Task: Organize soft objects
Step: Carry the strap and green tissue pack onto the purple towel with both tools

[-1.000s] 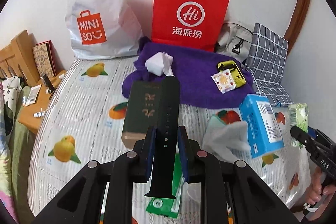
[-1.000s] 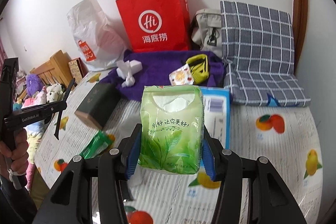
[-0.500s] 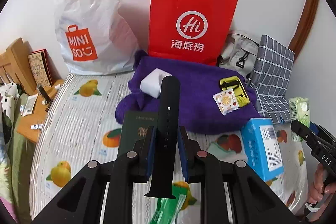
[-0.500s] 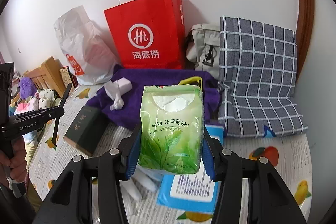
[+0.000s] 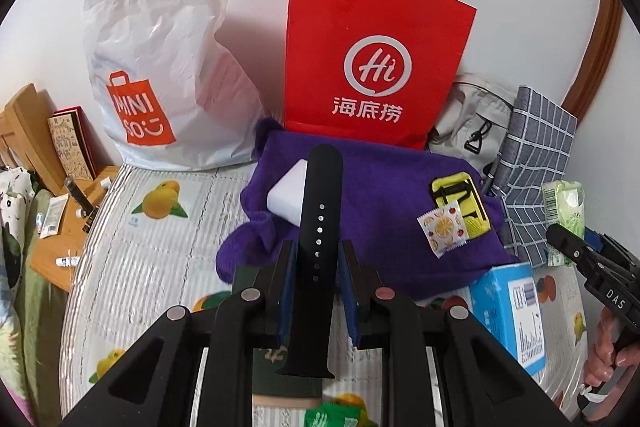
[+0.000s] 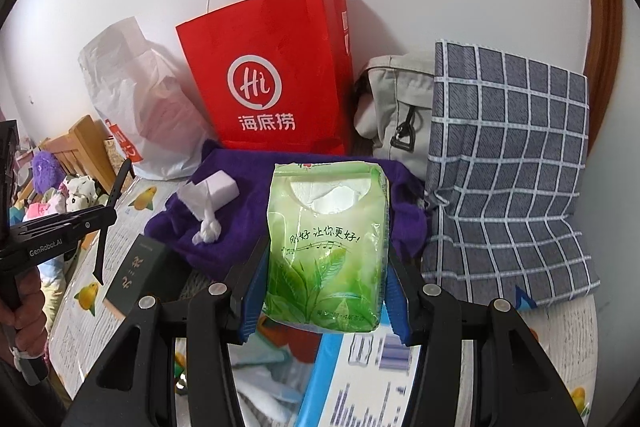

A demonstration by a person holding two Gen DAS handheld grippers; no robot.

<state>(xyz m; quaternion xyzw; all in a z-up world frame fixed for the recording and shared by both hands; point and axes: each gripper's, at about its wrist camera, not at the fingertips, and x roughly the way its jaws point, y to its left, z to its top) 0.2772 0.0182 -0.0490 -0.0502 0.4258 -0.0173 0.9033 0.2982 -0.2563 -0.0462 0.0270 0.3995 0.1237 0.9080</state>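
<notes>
Ahead, bare purple towel (image 5: 380, 187) edge.

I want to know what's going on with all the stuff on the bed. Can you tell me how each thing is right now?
Left tool: shut on the black watch strap, strap upright.
Right tool: shut on the green tissue pack, its top torn open.
Red paper bag: standing, leaning on the wall.
White plastic bag: standing, crumpled.
Purple towel: rumpled on the bed.
Blue box: lying flat.
Checked pillow: propped against the wall.
</notes>
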